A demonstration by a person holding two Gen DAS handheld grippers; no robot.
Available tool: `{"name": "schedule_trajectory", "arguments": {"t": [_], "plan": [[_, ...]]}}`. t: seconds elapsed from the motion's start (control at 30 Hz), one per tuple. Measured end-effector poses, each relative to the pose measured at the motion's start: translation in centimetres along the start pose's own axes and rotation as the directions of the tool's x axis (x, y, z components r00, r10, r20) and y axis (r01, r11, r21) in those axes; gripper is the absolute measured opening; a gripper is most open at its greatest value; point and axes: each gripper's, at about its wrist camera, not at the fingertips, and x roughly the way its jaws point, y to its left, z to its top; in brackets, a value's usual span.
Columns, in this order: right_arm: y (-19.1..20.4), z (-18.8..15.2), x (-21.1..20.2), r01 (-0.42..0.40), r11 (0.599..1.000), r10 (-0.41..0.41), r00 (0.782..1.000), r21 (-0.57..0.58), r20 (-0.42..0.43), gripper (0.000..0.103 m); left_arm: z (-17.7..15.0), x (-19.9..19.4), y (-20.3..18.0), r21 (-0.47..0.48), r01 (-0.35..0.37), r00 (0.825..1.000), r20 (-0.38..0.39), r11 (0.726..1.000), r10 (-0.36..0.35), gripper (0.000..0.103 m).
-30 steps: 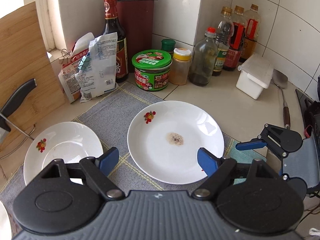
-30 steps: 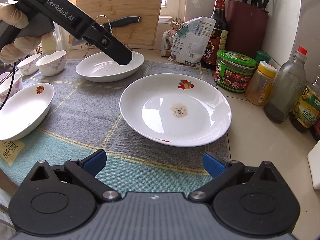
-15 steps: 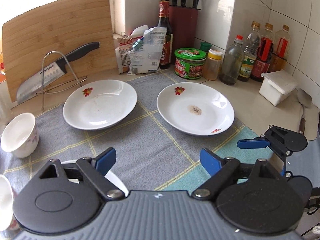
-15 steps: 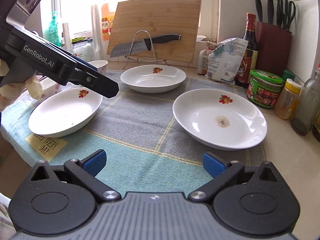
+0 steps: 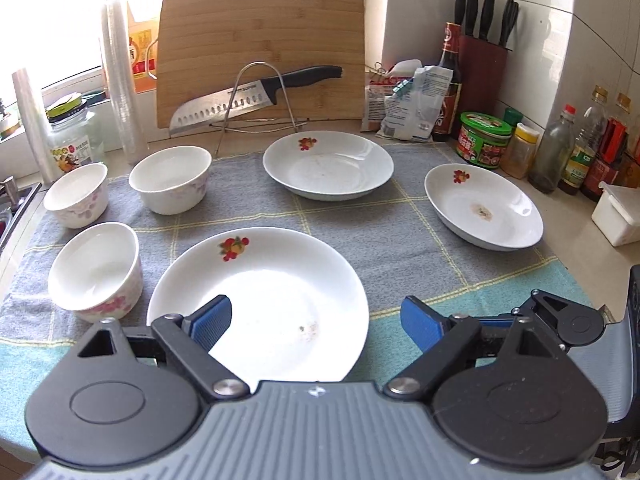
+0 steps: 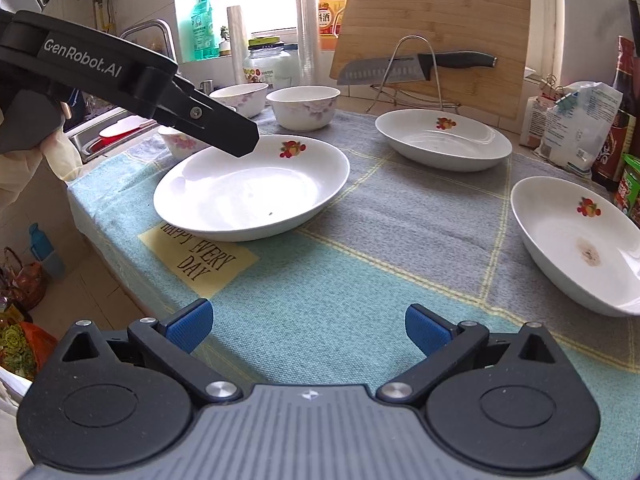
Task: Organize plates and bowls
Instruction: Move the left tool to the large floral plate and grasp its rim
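Three white plates with fruit prints lie on a grey-and-teal cloth: a near one (image 5: pixel 272 280), a far one (image 5: pixel 328 164) and a stained one at the right (image 5: pixel 484 210). Three white bowls (image 5: pixel 170 178) (image 5: pixel 76 194) (image 5: pixel 96 272) stand at the left. My left gripper (image 5: pixel 316 322) is open above the near plate's front rim, with nothing pressed between its blue pads (image 5: pixel 212 320). In the right wrist view its black fingers (image 6: pixel 224 136) hang over that plate (image 6: pixel 248 188). My right gripper (image 6: pixel 308 326) is open and empty over the teal cloth.
A bamboo cutting board (image 5: pixel 260 52) and a knife on a wire rack (image 5: pixel 256 94) stand at the back. Packets, sauce bottles (image 5: pixel 450 80), jars and a white box (image 5: pixel 618 216) crowd the right. A sink (image 6: pixel 116 132) and the counter's edge lie to the left.
Both cameras swung left across the counter. My left gripper left the stained right plate and now hangs over the near-left plate. The bowls came into view.
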Motion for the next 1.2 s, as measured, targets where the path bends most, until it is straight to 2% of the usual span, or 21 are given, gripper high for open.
{"name": "schedule_trajectory", "arguments": {"t": [0.2, 0.37, 0.53, 0.67, 0.9, 1.07, 1.2], "plan": [[2.1, 1.3, 2.4, -0.003, 1.0, 0.003, 1.0, -0.011, -0.007, 0.103, -0.6, -0.1, 4.1, -0.03, -0.039, 0.999, 0.001, 0.999, 0.039, 0.091], [4.0, 1.7, 3.9, 0.025, 1.0, -0.025, 1.0, 0.012, 0.0, 0.103, -0.3, 0.2, 7.9, -0.063, -0.032, 0.999, -0.001, 0.998, 0.032, 0.091], [5.6, 2.0, 4.9, 0.057, 0.998, -0.057, 0.998, 0.023, 0.003, 0.103, 0.2, 1.2, 9.4, -0.032, 0.001, 1.0, -0.016, 0.999, -0.002, 0.091], [6.5, 2.5, 5.8, 0.076, 0.997, -0.076, 0.997, 0.031, 0.0, 0.103, 0.3, 1.9, 10.1, -0.002, 0.049, 0.998, -0.04, 0.999, -0.049, 0.091], [7.7, 3.2, 7.0, 0.115, 0.993, -0.115, 0.993, 0.028, -0.001, 0.103, 0.7, 2.6, 10.6, 0.105, 0.117, 0.991, -0.071, 0.988, -0.11, 0.091], [8.4, 3.8, 7.9, 0.134, 0.991, -0.134, 0.991, 0.009, -0.009, 0.103, 1.5, 3.3, 10.7, 0.168, 0.174, 0.982, -0.097, 0.97, -0.159, 0.091], [8.4, 3.9, 8.1, 0.161, 0.986, -0.161, 0.987, 0.032, -0.006, 0.103, 2.6, 4.3, 10.5, 0.202, 0.244, 0.967, -0.131, 0.948, -0.221, 0.091]]}}
